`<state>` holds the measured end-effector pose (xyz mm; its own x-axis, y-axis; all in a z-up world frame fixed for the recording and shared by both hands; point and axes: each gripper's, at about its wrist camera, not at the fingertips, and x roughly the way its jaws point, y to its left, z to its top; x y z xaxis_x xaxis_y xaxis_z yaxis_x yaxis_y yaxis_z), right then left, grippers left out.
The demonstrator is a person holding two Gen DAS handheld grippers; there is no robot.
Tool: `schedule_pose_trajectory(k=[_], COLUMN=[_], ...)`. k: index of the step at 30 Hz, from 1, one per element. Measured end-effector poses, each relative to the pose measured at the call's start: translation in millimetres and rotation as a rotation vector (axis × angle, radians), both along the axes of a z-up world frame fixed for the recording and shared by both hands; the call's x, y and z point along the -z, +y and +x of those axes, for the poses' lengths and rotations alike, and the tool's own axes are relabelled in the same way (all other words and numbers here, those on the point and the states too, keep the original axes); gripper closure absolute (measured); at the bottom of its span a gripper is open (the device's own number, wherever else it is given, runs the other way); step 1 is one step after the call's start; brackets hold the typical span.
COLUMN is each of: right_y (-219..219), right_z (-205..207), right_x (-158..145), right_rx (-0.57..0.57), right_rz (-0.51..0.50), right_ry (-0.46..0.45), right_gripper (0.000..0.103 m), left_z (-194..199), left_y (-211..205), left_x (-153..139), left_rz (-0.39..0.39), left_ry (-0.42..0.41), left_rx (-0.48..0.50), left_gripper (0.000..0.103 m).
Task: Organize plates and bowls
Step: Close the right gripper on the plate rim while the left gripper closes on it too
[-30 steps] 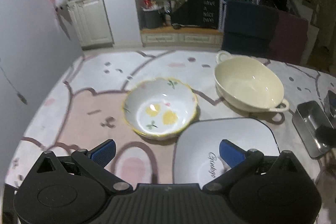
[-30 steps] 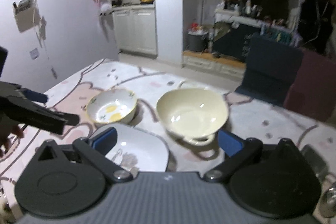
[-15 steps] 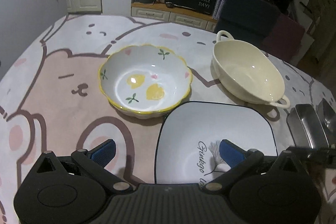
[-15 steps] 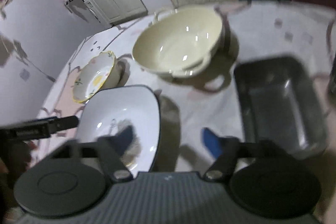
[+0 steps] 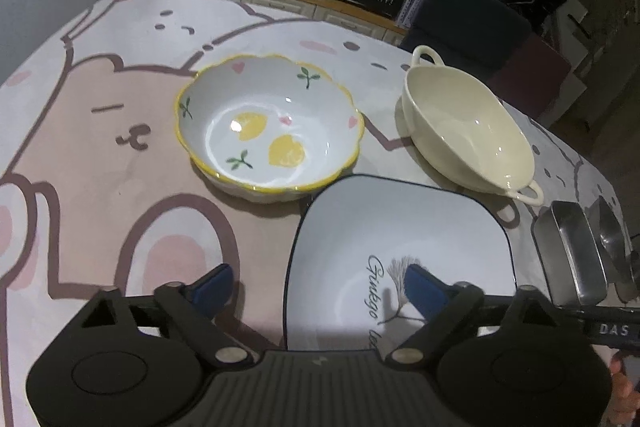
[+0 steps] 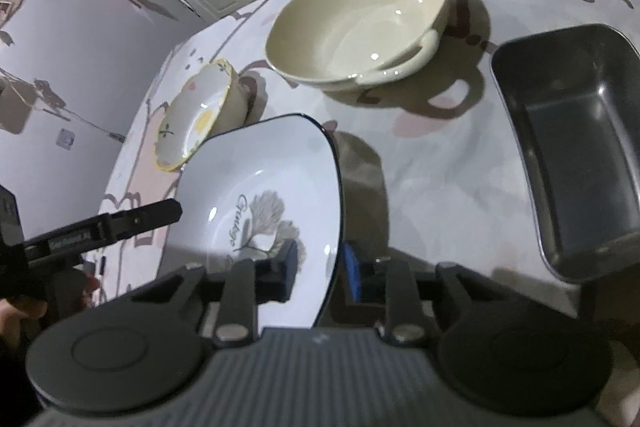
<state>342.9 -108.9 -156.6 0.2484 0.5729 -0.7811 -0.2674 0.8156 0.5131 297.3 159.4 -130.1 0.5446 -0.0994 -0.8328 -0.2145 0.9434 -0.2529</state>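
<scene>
Right gripper point(image 6: 322, 273) astride the near right rim of the square plate point(image 6: 276, 187): one blue pad above the plate's face, the other just outside the dark edge line, jaws closing with the rim between them. Contact of the pads with the rim not clear.

Left gripper point(image 5: 316, 287) at the plate's point(image 5: 400, 251) near left edge, jaws wide and closing; right pad over the plate's printed centre, left pad over the tablecloth point(image 5: 100, 155), the plate's left rim between them, untouched.

Plate flat on the cloth, roughly square, so no clear long axis; in the left view one rounded corner pointing away toward the gap between the two bowls, script running near to far. Flowered bowl point(image 5: 270, 125) just beyond the plate's far left edge, upright, rim very near or touching the plate. Cream bowl point(image 5: 468, 131) farther right, upright, its two handles on a line running far-left to near-right. Metal tin point(image 6: 576, 147) right of the plate, apart from it, long side running near to far in the right view.
</scene>
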Motion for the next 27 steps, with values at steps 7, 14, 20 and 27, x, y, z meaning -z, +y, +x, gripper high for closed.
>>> schedule_pose_trajectory(k=[7, 14, 20, 27], right_y=[1.9, 7.2, 13.3, 20.2], right_z=[5.0, 4.6, 6.2, 6.6], right_x=[8.3, 9.9, 12.5, 17.7], right_rx=[0.034, 0.026, 0.013, 0.004], right_rz=[-0.015, -0.042, -0.063, -0.087], right_ry=[0.03, 0.023, 0.018, 0.022], right_gripper=[0.09, 0.09, 0.09, 0.092], left_z=[-1.7, -0.5, 0.5, 0.7], left_y=[7.7, 11.8, 16.0, 22.3], left_x=[5.1, 12.0, 16.1, 22.3], left_rz=[-0.046, -0.072, -0.087, -0.101], left_ry=[0.022, 0.053, 0.074, 0.099], left_rx=[-0.019, -0.018, -0.02, -0.012], left_gripper=[0.04, 0.061, 0.082, 0.089])
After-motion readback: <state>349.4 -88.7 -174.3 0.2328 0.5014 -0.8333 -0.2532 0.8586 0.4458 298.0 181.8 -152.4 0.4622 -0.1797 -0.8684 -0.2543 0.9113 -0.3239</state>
